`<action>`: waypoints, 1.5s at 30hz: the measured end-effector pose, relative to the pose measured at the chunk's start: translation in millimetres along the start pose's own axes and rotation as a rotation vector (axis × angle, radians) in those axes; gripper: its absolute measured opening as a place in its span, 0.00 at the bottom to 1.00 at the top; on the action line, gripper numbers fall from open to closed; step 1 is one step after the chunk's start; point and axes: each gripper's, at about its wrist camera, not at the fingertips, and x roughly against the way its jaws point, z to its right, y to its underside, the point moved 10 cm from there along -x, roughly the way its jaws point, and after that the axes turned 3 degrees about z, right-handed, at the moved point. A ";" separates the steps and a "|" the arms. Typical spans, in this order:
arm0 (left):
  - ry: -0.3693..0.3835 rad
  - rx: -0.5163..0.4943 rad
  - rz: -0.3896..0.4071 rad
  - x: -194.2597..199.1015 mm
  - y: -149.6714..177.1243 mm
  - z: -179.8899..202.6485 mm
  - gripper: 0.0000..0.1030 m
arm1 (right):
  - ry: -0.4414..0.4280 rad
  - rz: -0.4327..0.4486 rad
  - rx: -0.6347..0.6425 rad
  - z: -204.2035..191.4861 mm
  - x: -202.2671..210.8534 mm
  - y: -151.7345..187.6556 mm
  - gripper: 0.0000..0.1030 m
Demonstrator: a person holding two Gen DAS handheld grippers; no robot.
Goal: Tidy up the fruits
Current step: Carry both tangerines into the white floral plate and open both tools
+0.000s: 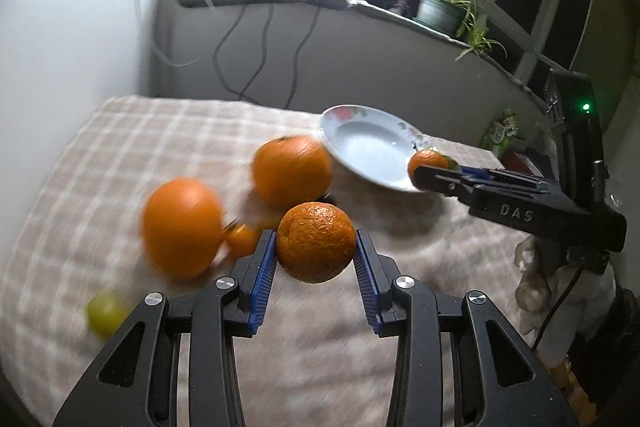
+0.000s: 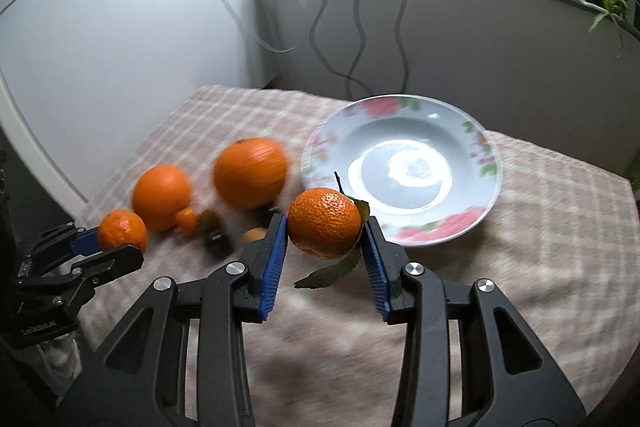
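Observation:
My left gripper [image 1: 316, 247] is shut on a bumpy mandarin [image 1: 315, 241], held above the checked cloth; it also shows in the right wrist view [image 2: 122, 230]. My right gripper [image 2: 325, 227] is shut on a leafy mandarin [image 2: 324, 222], held just in front of the white flowered plate [image 2: 476, 155]; that mandarin also shows in the left wrist view [image 1: 427, 163] at the plate's [image 1: 340, 131] near rim. Two big oranges [image 1: 182, 227] [image 1: 291, 171] lie on the cloth left of the plate, with a small kumquat [image 1: 240, 239] between them.
A yellow-green fruit [image 1: 105, 313] lies at the cloth's left front. Small dark and tan fruits [image 2: 214, 227] sit near the oranges. A windowsill with cables and a potted plant [image 1: 438, 7] runs behind. The table's right edge drops off [image 2: 624, 187].

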 end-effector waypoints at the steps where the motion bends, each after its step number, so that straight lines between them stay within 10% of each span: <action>1: 0.007 -0.010 -0.004 -8.9 -6.4 6.2 0.36 | 0.005 -0.001 -0.001 3.8 -1.7 -0.7 0.38; 19: 0.054 -0.116 -0.071 -103.4 -45.1 63.4 0.36 | 0.035 -0.026 0.007 63.2 -49.2 -19.5 0.38; 40: 0.048 -0.158 -0.110 -126.0 -42.6 74.2 0.36 | 0.051 -0.054 0.007 78.9 -62.7 -15.7 0.39; 45: 0.050 -0.156 -0.115 -126.0 -42.0 74.0 0.37 | 0.077 -0.040 0.002 86.4 -57.6 -16.4 0.58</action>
